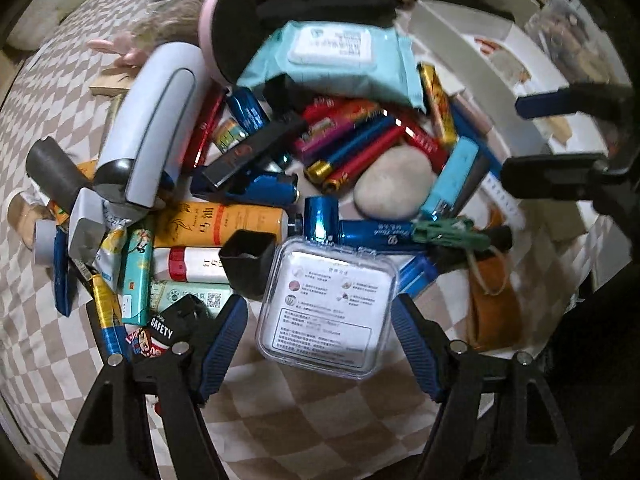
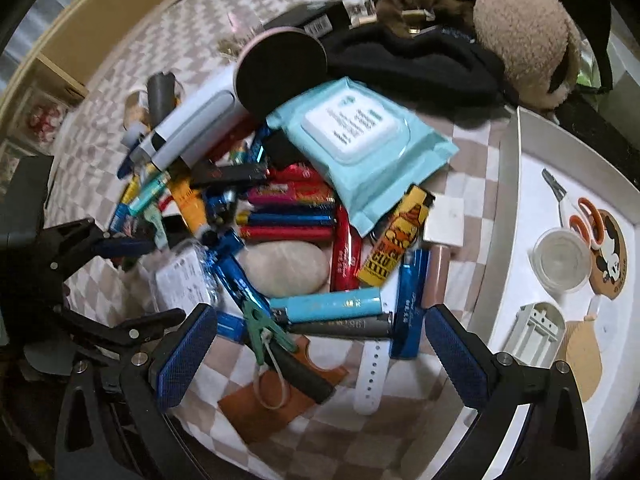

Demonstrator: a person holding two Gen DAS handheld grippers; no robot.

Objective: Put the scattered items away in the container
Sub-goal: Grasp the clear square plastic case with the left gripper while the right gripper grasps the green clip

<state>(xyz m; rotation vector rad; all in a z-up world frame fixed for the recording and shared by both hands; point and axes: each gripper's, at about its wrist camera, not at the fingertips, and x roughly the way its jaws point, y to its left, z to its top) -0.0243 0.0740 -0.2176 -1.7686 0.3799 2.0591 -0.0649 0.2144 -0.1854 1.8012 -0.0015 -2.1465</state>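
Observation:
A pile of scattered items lies on the checkered cloth: lighters, a teal wipes pack, a grey stone and a clear plastic case. My left gripper is open, and the clear case lies between its blue pads, close to both. My right gripper is open over a grey lighter, a green clip and a white watch strap. The white tray stands to the right and holds scissors, a clear cup and a few other small things.
A black cloth and a tan plush toy sit behind the pile. A pale blue handheld device with a round pink head leans on the left. An orange leather piece lies on the near side. Bare checkered cloth lies nearest me.

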